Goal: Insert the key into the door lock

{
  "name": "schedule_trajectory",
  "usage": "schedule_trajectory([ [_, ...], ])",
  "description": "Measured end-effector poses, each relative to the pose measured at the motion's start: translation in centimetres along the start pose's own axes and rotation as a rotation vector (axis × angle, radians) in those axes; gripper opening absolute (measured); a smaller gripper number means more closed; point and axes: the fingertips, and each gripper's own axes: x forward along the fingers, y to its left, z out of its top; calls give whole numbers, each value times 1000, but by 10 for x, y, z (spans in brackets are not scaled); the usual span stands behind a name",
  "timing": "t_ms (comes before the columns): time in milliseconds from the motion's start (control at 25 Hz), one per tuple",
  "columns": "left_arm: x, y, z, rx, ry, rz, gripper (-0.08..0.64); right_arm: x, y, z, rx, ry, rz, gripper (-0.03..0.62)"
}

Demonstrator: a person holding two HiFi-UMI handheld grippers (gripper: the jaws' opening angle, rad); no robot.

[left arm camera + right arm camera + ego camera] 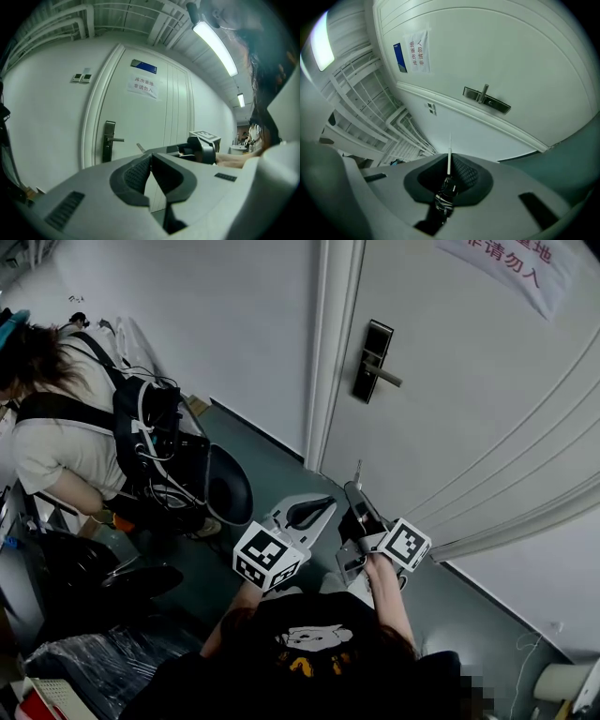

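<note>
A big white door (469, 381) fills the right side, and it is shut. Next to it is a white wall (216, 315), and below is a dark green floor (272, 465). Another person (56, 427) with a black backpack stands on the left, bent over and well away from the door. A paper sign (506, 263) with red writing is stuck high on the door. The left gripper (323, 504) is held low in front of the door. Its two jaws are pressed together at the tips with nothing between them. The right gripper (355, 491) is just beside it, closer to the door. Its jaws are squeezed on the dark end of the key (449, 157). The black door lock (372, 362) with its silver handle sits near the door's left edge. The thin silver key sticks out past the jaws and points up at the door. It is under the lock and well apart from it, not touching.
</note>
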Motion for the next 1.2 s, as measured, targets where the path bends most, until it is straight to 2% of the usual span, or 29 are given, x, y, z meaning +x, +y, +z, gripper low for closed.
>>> schedule_trajectory([
  [200, 3, 7, -6, -30, 9, -16, 17, 0, -3, -8, 21, 8, -23, 20],
  [400, -1, 18, 16, -56, -1, -18, 17, 16, 9, 0, 9, 29, -65, 20],
  [600, 26, 41, -15, -66, 38, 28, 17, 39, -38, 15, 27, 55, -52, 20],
  [800, 54, 87, -15, -83, 54, 72, 17, 79, -64, 42, 40, 75, -60, 20],
  [960, 96, 103, -42, -82, 66, 89, 17, 89, -116, 62, 57, 90, -49, 20],
  [1000, 104, 107, -41, -84, 69, 95, 17, 93, -121, 67, 67, 93, -50, 20],
  [1200, 124, 146, 4, -104, 64, 131, 17, 143, -97, 104, 81, 141, -43, 20],
])
